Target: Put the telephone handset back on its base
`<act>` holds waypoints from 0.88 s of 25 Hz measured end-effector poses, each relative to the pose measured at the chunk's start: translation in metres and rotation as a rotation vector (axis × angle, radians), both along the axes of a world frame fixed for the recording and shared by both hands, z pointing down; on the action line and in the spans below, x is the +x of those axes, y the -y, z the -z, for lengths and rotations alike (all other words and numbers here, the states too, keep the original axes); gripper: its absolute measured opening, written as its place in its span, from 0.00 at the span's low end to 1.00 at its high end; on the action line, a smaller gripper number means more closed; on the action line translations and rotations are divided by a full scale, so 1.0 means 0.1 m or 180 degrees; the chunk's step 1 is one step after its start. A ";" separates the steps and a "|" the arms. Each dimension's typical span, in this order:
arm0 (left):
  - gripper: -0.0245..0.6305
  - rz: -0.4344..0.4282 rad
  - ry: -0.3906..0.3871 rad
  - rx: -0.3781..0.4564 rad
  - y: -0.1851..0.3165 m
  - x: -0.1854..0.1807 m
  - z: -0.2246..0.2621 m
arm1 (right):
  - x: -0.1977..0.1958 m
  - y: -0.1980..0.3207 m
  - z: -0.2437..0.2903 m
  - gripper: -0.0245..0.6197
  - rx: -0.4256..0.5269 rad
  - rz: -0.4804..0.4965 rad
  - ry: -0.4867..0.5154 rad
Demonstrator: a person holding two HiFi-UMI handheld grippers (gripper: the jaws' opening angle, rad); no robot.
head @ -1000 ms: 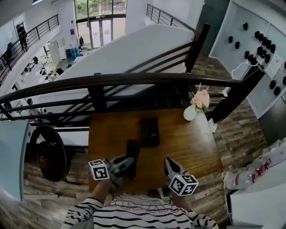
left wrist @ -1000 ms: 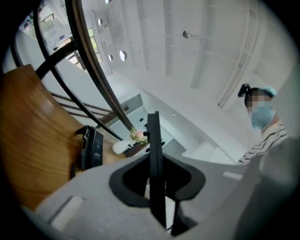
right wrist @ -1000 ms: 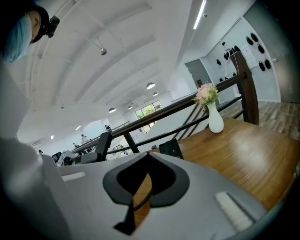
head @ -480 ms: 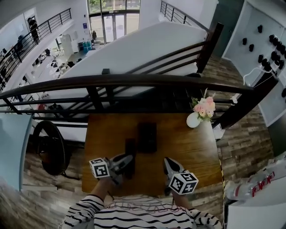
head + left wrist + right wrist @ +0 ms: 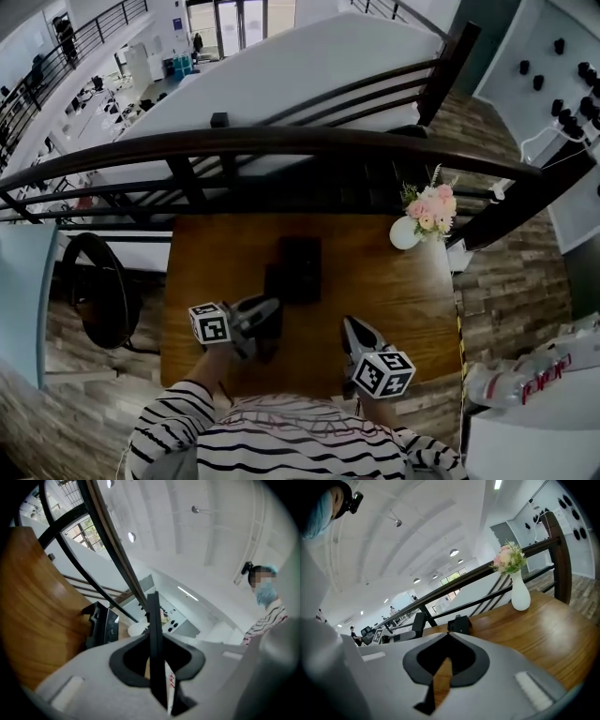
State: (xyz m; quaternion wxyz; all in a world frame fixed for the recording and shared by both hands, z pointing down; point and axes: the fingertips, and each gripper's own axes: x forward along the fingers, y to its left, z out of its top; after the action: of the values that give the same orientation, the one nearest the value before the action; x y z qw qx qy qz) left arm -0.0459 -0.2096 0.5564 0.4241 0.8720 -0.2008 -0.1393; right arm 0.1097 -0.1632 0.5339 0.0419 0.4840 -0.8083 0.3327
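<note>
— Starting at the bottom of the head view, what comes first?

— A striped sleeve (image 5: 173,436), and just past it the two tools. The left tongs (image 5: 269,319), a little left of centre, are clamped on the black handset (image 5: 273,284). In the left gripper view it shows edge-on, as a thin dark bar pinched between the jaws. The right tongs (image 5: 351,326), lower right of centre, have their tips together with nothing in them, above the bare wood of the bench (image 5: 394,291).

— And where does the handset lie in relation to its base?

— It runs lengthwise away from the person. Its far end is just beside the left edge of the base (image 5: 302,267), which sits mid-frame on the bench. Whether the two touch I cannot tell.

— Anything crowding that spot?

— The nearest other thing is a white vase (image 5: 403,234) of pink flowers (image 5: 433,206) at the bench's far right corner, well apart from the base. Off the bench's left side stands a dark ring-shaped frame (image 5: 120,300). Beyond the far edge, a dark railing (image 5: 309,145) crosses the whole frame.
</note>
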 end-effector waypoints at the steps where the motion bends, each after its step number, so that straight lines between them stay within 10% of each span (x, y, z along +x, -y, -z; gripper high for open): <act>1: 0.15 0.0011 -0.0001 -0.0026 0.06 0.02 -0.04 | 0.03 0.00 -0.02 0.04 -0.0021 -0.0014 -0.0007; 22: 0.15 0.0259 0.0148 -0.0404 1.06 0.18 -0.98 | 0.53 0.04 -0.36 0.04 -0.0200 -0.0288 -0.0069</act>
State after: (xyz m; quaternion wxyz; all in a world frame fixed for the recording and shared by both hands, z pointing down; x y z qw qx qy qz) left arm -0.0280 -0.3157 0.6549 0.4678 0.8375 -0.2543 -0.1231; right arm 0.1627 -0.1676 0.5702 0.0506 0.5221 -0.7742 0.3542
